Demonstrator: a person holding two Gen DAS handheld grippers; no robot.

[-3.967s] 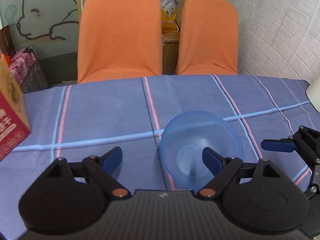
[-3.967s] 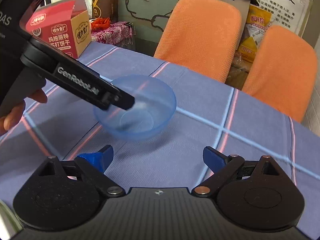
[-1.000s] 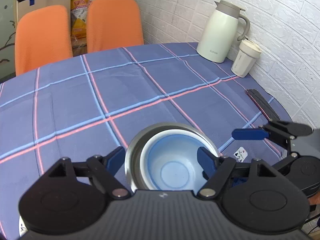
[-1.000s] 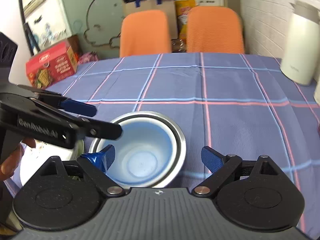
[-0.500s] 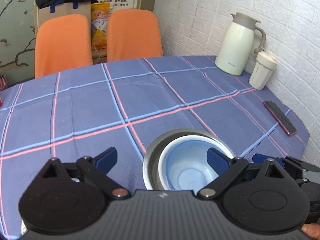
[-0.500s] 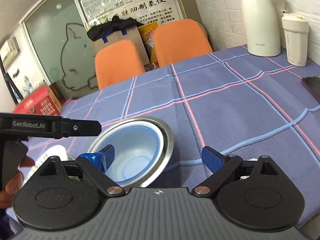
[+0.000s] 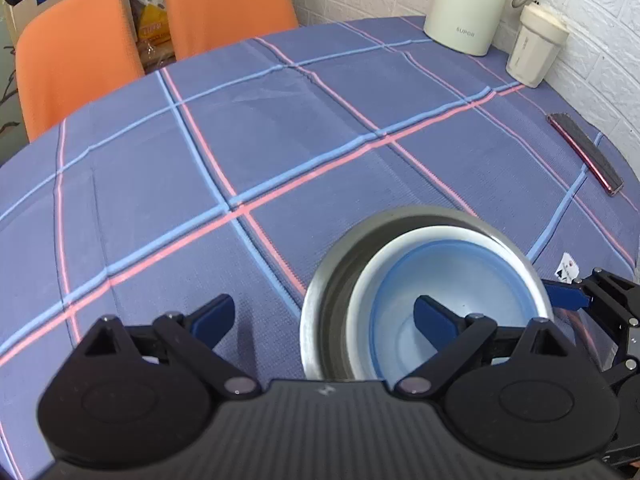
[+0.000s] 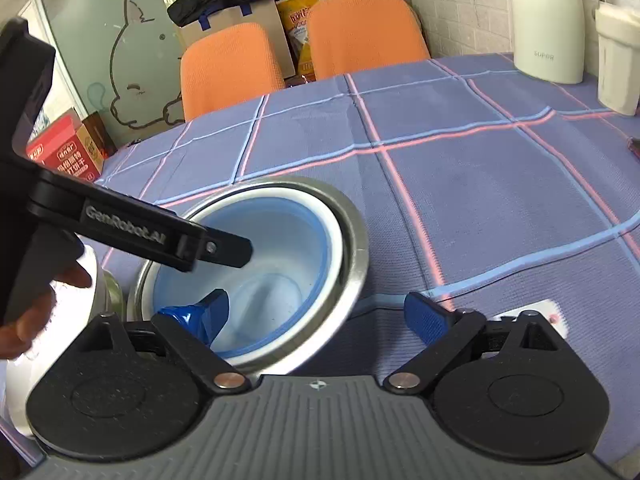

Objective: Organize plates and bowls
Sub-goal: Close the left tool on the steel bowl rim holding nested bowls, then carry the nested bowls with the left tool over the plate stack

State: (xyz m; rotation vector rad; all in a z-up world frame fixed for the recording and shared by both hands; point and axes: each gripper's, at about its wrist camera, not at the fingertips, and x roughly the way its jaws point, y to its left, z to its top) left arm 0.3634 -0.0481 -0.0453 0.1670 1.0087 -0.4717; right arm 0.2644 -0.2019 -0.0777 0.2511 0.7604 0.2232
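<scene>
Nesting looks done: the blue bowl (image 7: pixel 460 280) sits inside a white bowl (image 8: pixel 334 236), both inside the steel bowl (image 7: pixel 324 312) on the tabletop (image 7: pixel 280 140). Left tongs (image 7: pixel 322 316) and right tongs (image 8: pixel 316 314) are spread, pinching nothing. White dishes (image 8: pixel 94 276) left of the steel bowl probably remain.

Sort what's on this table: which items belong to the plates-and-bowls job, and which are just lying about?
Job items:
blue plastic bowl, nested inside a white bowl, both inside the steel bowl
white dish at the left edge

Lying about:
white thermos jug
lidded cup
phone
red snack box
small card
</scene>
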